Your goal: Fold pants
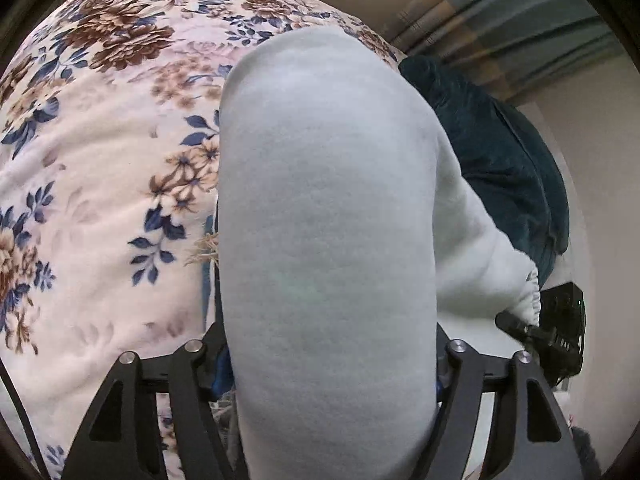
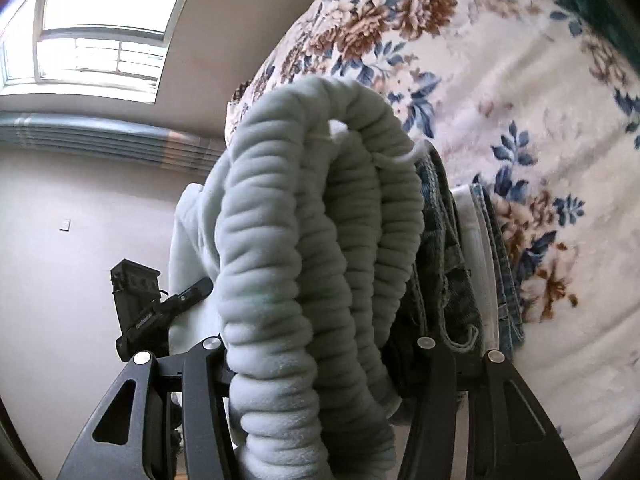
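Observation:
Pale grey-blue fleece pants (image 1: 328, 184) hang folded in a thick bundle between the two grippers, above a floral blanket (image 1: 100, 160). My left gripper (image 1: 328, 280) is shut on the smooth folded end, and the fabric fills the whole gap and hides the fingertips. My right gripper (image 2: 320, 304) is shut on the gathered elastic waistband (image 2: 304, 216). Blue denim (image 2: 444, 248) and a white layer are pinched in the same grip. Each view also shows the other gripper as a black device at the bundle's far side: the right one (image 1: 556, 332), the left one (image 2: 140, 308).
The floral blanket (image 2: 520, 100) covers a bed below the bundle. A dark teal cushion or throw (image 1: 500, 152) lies at the bed's far edge. A striped curtain (image 1: 520, 20) hangs beyond it. A bright window (image 2: 100, 28) and a plain wall (image 2: 80, 208) are behind.

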### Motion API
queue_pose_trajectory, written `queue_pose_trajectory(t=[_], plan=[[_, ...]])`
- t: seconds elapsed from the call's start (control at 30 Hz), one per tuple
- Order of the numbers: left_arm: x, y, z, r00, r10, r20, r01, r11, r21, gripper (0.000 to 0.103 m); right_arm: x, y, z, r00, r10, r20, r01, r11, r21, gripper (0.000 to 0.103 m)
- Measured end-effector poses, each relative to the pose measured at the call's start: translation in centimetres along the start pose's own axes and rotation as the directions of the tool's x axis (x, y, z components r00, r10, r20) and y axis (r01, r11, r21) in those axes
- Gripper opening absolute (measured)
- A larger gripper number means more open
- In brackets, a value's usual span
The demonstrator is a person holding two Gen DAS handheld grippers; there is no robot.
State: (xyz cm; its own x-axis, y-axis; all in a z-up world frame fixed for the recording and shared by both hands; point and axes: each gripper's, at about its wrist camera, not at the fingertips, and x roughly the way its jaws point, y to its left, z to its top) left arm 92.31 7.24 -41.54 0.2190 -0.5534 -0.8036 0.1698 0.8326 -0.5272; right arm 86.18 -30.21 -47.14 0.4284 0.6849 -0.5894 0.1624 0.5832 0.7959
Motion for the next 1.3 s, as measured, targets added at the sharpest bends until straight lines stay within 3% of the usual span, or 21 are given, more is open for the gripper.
queue_pose_trajectory(t=[0.1, 0.2, 0.27, 0.3, 0.33, 0.37, 0.47, 0.5, 0.53, 0.67, 0.77, 0.9, 1.03, 1.13, 1.3], plan=[[-1.5, -1.2, 0.0, 0.999, 0.051, 0.008, -0.051, 0.999, 0.003, 0.072, 0.2, 0.7, -0.6, 1.0, -0.006, -0.003, 0.006, 1.0, -0.004, 0.067], [-3.2, -3.4, -0.3, 0.992, 0.129, -0.003, -0.129, 0.991, -0.019, 0.075, -1.0, 2.9, -1.4, 0.995, -0.099, -0.011, 0.098, 0.994, -0.042, 0.095], [-4.6, -5.5, -1.0, 0.976, 0.212, 0.04, -0.213, 0.977, 0.015, 0.076, -2.6, 4.0, -1.7, 0.979, -0.196, 0.05, 0.2, 0.977, -0.07, 0.096], [-5.4, -6.7, -1.6, 0.963, 0.26, 0.071, -0.263, 0.964, 0.044, 0.084, -3.6, 4.7, -2.1, 0.969, -0.234, 0.082, 0.24, 0.968, -0.078, 0.096], [-6.3, -8.2, -2.4, 0.939, 0.325, 0.109, -0.335, 0.939, 0.08, 0.091, -4.9, 5.6, -2.7, 0.946, -0.299, 0.124, 0.31, 0.946, -0.088, 0.096], [-7.3, -9.6, -3.2, 0.916, 0.372, 0.147, -0.388, 0.917, 0.097, 0.091, -5.8, 6.5, -3.3, 0.918, -0.366, 0.157, 0.384, 0.917, -0.107, 0.096], [-10.0, -13.0, -5.9, 0.874, 0.428, 0.229, -0.461, 0.88, 0.115, 0.091, -8.3, 10.2, -6.3, 0.78, -0.562, 0.277, 0.617, 0.763, -0.19, 0.096], [-11.1, -14.3, -7.2, 0.867, 0.431, 0.251, -0.468, 0.876, 0.114, 0.091, -9.3, 11.7, -7.7, 0.729, -0.608, 0.314, 0.678, 0.703, -0.213, 0.096], [-11.8, -14.9, -8.0, 0.864, 0.428, 0.265, -0.469, 0.876, 0.114, 0.091, -10.2, 12.6, -8.9, 0.698, -0.632, 0.337, 0.711, 0.668, -0.22, 0.096], [-16.1, -18.9, -12.8, 0.82, 0.46, 0.339, -0.516, 0.851, 0.093, 0.091, -14.2, 16.2, -13.6, 0.644, -0.649, 0.404, 0.759, 0.609, -0.231, 0.096], [-19.0, -21.3, -16.0, 0.796, 0.466, 0.386, -0.535, 0.841, 0.087, 0.091, -17.6, 19.2, -17.5, 0.63, -0.636, 0.447, 0.769, 0.589, -0.246, 0.096], [-23.3, -24.4, -20.9, 0.759, 0.481, 0.439, -0.565, 0.821, 0.077, 0.091, -22.4, 23.3, -23.2, 0.634, -0.592, 0.498, 0.764, 0.579, -0.284, 0.096], [-27.5, -26.9, -25.2, 0.74, 0.469, 0.482, -0.557, 0.829, 0.048, 0.091, -26.7, 27.6, -29.1, 0.626, -0.544, 0.559, 0.768, 0.555, -0.32, 0.096], [-30.9, -28.5, -28.6, 0.722, 0.467, 0.511, -0.559, 0.828, 0.033, 0.091, -30.2, 30.2, -33.2, 0.642, -0.508, 0.574, 0.75, 0.571, -0.334, 0.096], [-35.8, -30.7, -34.1, 0.678, 0.481, 0.556, -0.581, 0.814, 0.004, 0.091, -36.5, 34.4, -40.1, 0.646, -0.458, 0.61, 0.74, 0.574, -0.351, 0.096]])
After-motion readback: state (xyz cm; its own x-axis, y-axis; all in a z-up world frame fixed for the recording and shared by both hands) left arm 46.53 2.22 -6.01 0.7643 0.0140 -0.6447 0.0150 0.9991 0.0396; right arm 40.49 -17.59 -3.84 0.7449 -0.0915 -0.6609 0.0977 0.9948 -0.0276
